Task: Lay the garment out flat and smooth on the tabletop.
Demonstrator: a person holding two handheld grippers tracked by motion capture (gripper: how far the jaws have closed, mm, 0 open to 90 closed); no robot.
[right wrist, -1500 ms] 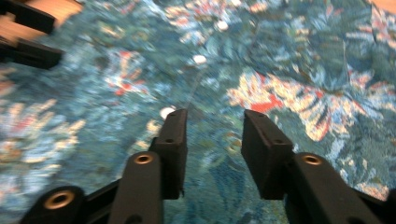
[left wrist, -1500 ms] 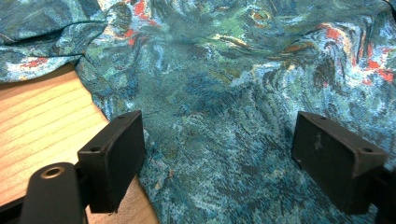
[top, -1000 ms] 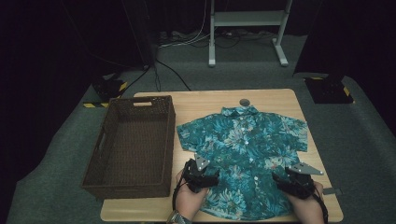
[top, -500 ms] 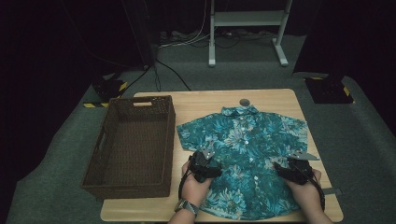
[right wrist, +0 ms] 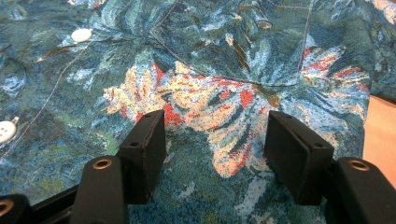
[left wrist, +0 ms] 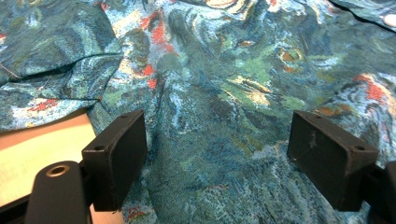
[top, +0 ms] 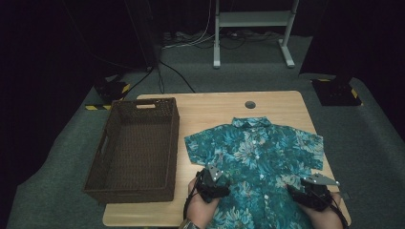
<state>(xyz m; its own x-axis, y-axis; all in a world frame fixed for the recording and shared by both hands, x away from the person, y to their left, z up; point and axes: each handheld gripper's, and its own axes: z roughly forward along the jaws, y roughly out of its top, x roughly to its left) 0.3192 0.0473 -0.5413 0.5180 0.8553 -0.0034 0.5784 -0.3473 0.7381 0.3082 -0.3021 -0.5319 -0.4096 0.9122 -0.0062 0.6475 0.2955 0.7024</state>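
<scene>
Wooden table [top: 210, 112] on grey carpet; wicker basket [top: 107, 143] at nine o'clock; floral shirt [top: 258, 152] flat; left gripper [top: 212, 183] closing slightly, right gripper [top: 313, 193] jaws apart over fabric.

- Shirt [top: 258, 162]: near hem runs off the bottom edge of the high view, partly under both hands.
- Right hand [top: 325, 212]: cut off at that bottom edge.
- Basket [top: 136, 148]: inside too dark to read.

Left of the left gripper [top: 210, 183] the basket [top: 136, 151] walls off that side. Ahead of both grippers only the flat shirt [top: 255, 157] covers the table [top: 210, 107].
</scene>
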